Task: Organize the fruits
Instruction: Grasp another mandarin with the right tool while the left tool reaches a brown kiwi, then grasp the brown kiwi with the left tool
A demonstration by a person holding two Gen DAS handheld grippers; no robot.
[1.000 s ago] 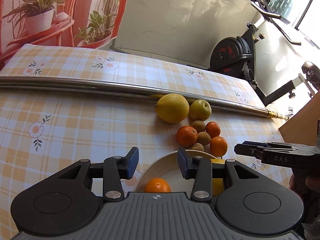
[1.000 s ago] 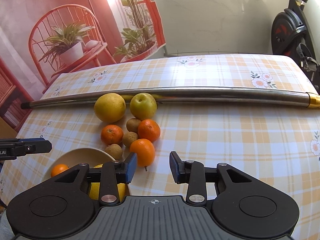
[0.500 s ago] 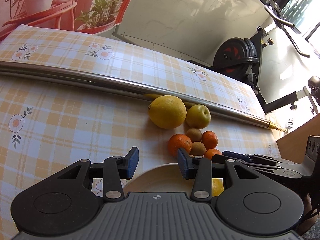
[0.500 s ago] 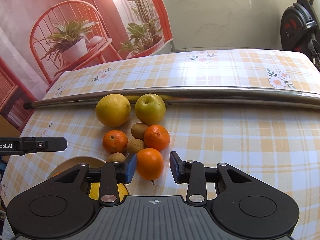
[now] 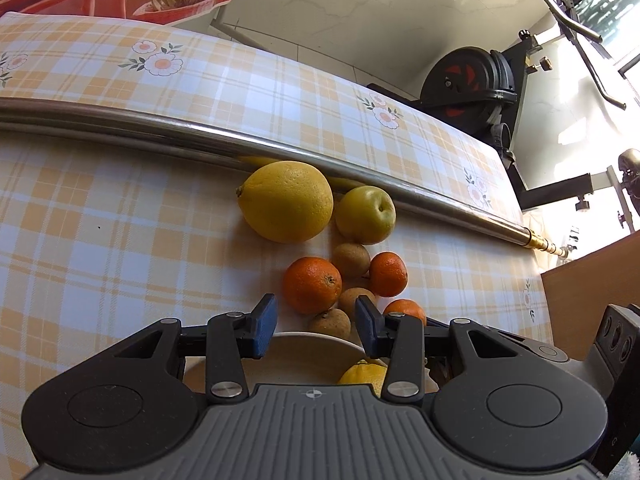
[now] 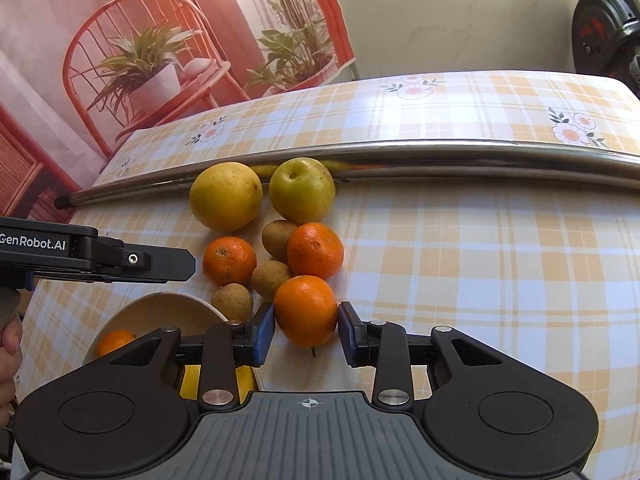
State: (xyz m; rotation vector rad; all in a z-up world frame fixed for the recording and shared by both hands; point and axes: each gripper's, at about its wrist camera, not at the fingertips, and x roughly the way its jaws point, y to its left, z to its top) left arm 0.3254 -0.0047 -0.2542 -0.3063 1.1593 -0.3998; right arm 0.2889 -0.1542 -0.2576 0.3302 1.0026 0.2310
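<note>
Fruit lies in a cluster on the checked tablecloth: a big yellow citrus (image 6: pixel 226 196), a green apple (image 6: pixel 302 190), several mandarins and brown kiwis. My right gripper (image 6: pixel 306 334) is open, its jaws on either side of the nearest mandarin (image 6: pixel 305 310), not closed on it. A beige bowl (image 6: pixel 160 310) at the lower left holds a mandarin (image 6: pixel 115 341) and a yellow fruit (image 6: pixel 190 380). My left gripper (image 5: pixel 316 330) is open and empty above the bowl's far rim (image 5: pixel 304 340), facing a mandarin (image 5: pixel 312 285). It also shows from the side in the right wrist view (image 6: pixel 172 264).
A long steel rod (image 6: pixel 440 156) lies across the table behind the fruit. An exercise bike (image 5: pixel 472 80) stands beyond the table's far right. A wooden board (image 5: pixel 592 296) is at the right edge. A plant backdrop (image 6: pixel 152 64) hangs behind.
Both grippers moved forward toward the fruit. The right gripper's jaws now flank the nearest mandarin, which was ahead of them before. The left gripper advanced over the bowl.
</note>
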